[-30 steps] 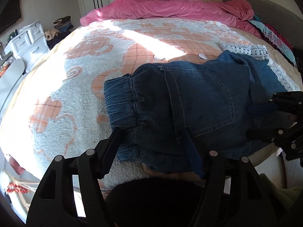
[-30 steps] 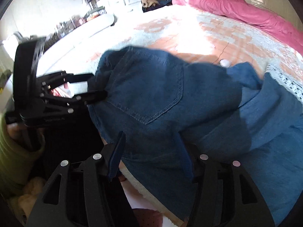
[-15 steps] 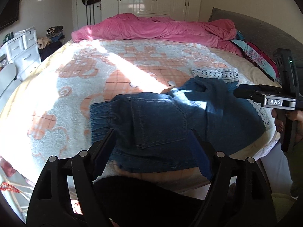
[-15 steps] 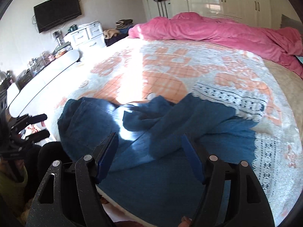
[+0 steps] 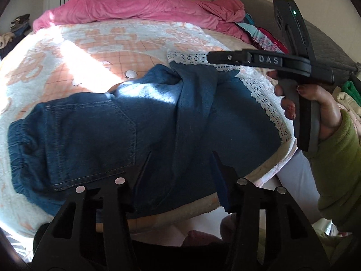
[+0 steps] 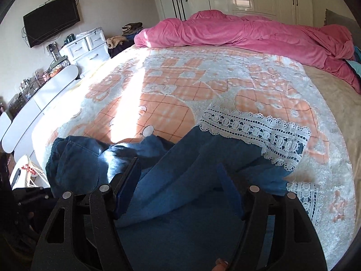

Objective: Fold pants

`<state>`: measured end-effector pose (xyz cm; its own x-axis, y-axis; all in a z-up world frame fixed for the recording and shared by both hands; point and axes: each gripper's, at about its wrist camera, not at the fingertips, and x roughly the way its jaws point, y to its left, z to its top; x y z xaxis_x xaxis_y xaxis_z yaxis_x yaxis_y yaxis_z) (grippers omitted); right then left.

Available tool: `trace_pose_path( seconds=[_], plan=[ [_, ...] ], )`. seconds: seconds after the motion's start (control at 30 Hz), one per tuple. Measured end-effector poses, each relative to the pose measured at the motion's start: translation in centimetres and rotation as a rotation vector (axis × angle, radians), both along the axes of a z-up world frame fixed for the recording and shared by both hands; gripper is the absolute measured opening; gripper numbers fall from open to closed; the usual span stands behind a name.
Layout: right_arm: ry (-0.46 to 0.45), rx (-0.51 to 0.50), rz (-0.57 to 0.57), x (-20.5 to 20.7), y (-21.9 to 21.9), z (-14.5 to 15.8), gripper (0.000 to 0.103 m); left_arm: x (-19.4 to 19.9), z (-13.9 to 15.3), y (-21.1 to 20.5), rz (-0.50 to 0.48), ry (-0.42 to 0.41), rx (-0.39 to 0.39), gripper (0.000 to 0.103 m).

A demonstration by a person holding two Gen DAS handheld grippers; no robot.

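Dark blue denim pants with white lace trim lie on a white blanket patterned with orange checks, beside a bright pink duvet.

A: The bed carries it all. An orange-and-white patterned blanket covers most of its top, with a bare beige strip along the right side.

B: And directly on that blanket?

A: The denim pants lie at the near edge, waistband to the left, legs crumpled toward the right. Their white lace hems rest further right, flat on the blanket.

B: Anything at the far end?

A: A pink duvet is bunched across the far side, from left to right, with some patterned cloth beside its right end.
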<state>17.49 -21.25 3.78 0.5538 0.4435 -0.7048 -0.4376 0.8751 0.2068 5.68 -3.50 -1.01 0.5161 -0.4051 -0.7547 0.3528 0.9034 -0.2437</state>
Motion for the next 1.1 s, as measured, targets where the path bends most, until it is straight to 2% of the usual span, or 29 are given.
trace_pose_path(
  seconds=[0.1, 0.17, 0.23, 0.33, 0.43, 0.5, 0.63, 0.67, 0.73, 0.77, 0.8, 1.1],
  plan=[
    [0.027, 0.0, -0.001, 2.1, 0.5, -0.2, 0.068, 1.6, -1.1, -0.9, -0.028, 0.064, -0.043, 0.04],
    [0.027, -0.039, 0.0, 3.6, 1.3, -0.4, 0.068, 2.8, -1.8, -1.3, -0.042, 0.096, -0.061, 0.04],
    [0.034, -0.072, 0.001, 5.2, 2.2, -0.8, 0.068, 3.8, -2.2, -1.9, -0.032, 0.103, -0.032, 0.04],
    [0.051, -0.13, -0.018, 7.7, 3.4, -1.6, 0.068, 5.0, -2.8, -2.5, -0.013, 0.114, -0.039, 0.045],
    [0.072, -0.198, -0.043, 10.3, 4.8, -3.0, 0.068, 4.8, -2.6, -3.7, -0.025, 0.068, -0.004, 0.045],
    [0.102, -0.227, -0.072, 12.2, 5.5, -4.3, 0.068, 4.6, -2.9, -4.1, -0.032, 0.06, -0.013, 0.029],
    [0.156, -0.253, -0.149, 15.3, 5.7, -6.7, 0.068, 4.3, -3.4, -4.4, -0.027, 0.029, 0.002, 0.023],
    [0.144, -0.274, -0.154, 15.7, 5.8, -7.1, 0.054, 4.1, -3.3, -4.5, -0.032, 0.021, 0.005, 0.023],
    [0.112, -0.319, -0.141, 15.9, 5.9, -7.4, 0.032, 3.7, -3.3, -4.4, -0.039, 0.016, -0.011, 0.023],
    [0.108, -0.307, -0.135, 15.8, 5.6, -7.1, 0.012, 3.4, -3.3, -4.2, -0.041, 0.015, -0.024, 0.023],
    [0.106, -0.292, -0.135, 15.7, 5.2, -6.7, 0.009, 2.9, -3.3, -4.1, -0.041, 0.015, -0.039, 0.023],
    [0.05, -0.034, -0.201, 10.3, -2.6, 0.2, 0.008, 2.4, -2.8, -3.2, -0.02, 0.017, -0.096, 0.027]
  ],
)
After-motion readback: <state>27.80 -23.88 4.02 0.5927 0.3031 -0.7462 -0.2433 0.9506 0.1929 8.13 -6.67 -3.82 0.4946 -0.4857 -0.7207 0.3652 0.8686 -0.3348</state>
